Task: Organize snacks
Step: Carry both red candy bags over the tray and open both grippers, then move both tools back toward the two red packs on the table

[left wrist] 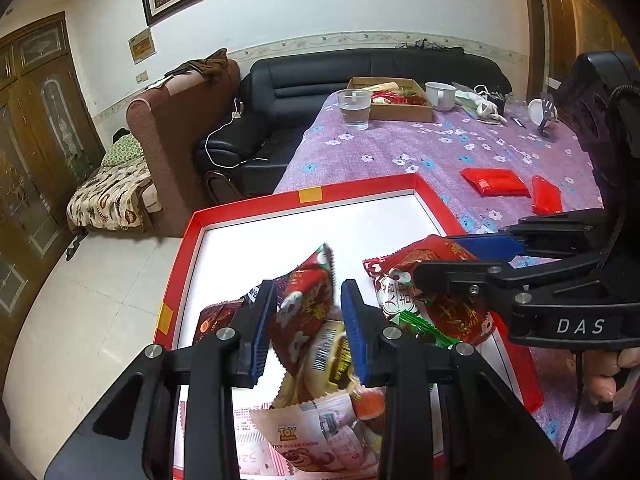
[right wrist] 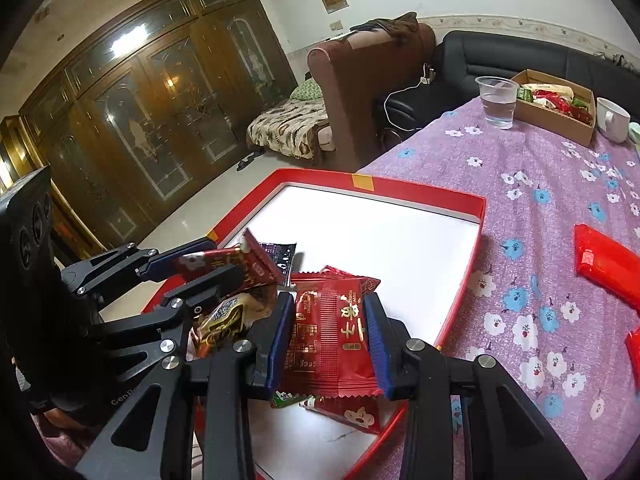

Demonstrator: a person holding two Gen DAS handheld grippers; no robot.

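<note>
A red box tray (left wrist: 360,190) (right wrist: 400,190) with a white floor lies on the purple flowered tablecloth and holds several snack packets. My left gripper (left wrist: 308,332) (right wrist: 224,260) is shut on a red packet with white flowers (left wrist: 308,304) (right wrist: 248,266), held tilted above the pile. My right gripper (right wrist: 328,340) (left wrist: 436,260) is shut on a red packet with gold characters (right wrist: 340,336) (left wrist: 448,300) over the tray's near right part. Below them lie a pink Toy Story packet (left wrist: 316,436), a gold-brown packet (left wrist: 332,352) (right wrist: 224,316) and a dark packet (right wrist: 280,256).
Two red packets (left wrist: 494,182) (left wrist: 546,196) lie on the cloth right of the tray. At the table's far end stand a plastic cup of water (left wrist: 354,108) (right wrist: 498,100), a cardboard box of snacks (left wrist: 396,112) (right wrist: 560,124) and a white mug (left wrist: 440,94). The table edge drops off left of the tray.
</note>
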